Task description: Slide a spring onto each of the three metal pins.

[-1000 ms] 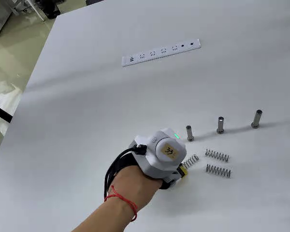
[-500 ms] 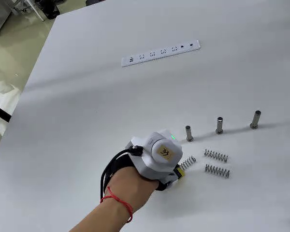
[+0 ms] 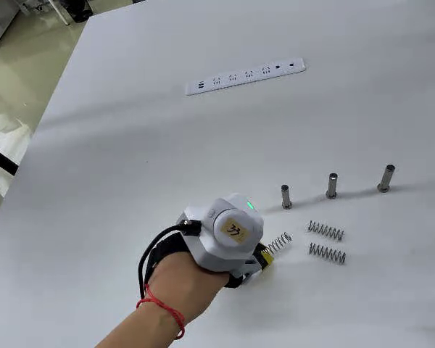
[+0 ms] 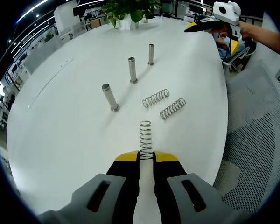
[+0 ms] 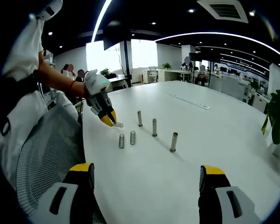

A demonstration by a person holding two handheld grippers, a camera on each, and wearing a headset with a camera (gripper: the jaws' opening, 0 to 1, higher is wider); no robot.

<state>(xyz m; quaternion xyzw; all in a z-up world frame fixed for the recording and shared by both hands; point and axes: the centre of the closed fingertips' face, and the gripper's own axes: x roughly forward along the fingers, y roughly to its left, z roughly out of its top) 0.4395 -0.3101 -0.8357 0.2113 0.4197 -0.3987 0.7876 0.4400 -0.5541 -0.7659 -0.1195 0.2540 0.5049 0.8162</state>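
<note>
white table (image 3: 130, 145) spreads wide in the head view, with a long power strip (image 3: 245, 75) lying at its far side. three short metal pins stand upright in a row on the right, each apart from the next: the left pin (image 3: 286, 196), the middle pin (image 3: 332, 185) and the right pin (image 3: 386, 177). just nearer than the row, two loose springs lie flat side by side, the far spring (image 3: 325, 230) and the near spring (image 3: 327, 253). to their left a hand (image 3: 181, 279) holds the left gripper (image 3: 261, 255). the held spring (image 3: 278, 243) sticks out of its yellow tips, pointing toward the left pin without reaching it.

in the left gripper view the jaws are pressed together on one end of the held spring, and its free end points ahead at the pins. whether that end touches the table i cannot tell. the two loose springs lie to the right of it, nearer than the row.

in the right gripper view the right gripper (image 5: 148, 170) has its jaws spread wide, well apart from the pins and springs, which sit farther across the table.
</note>
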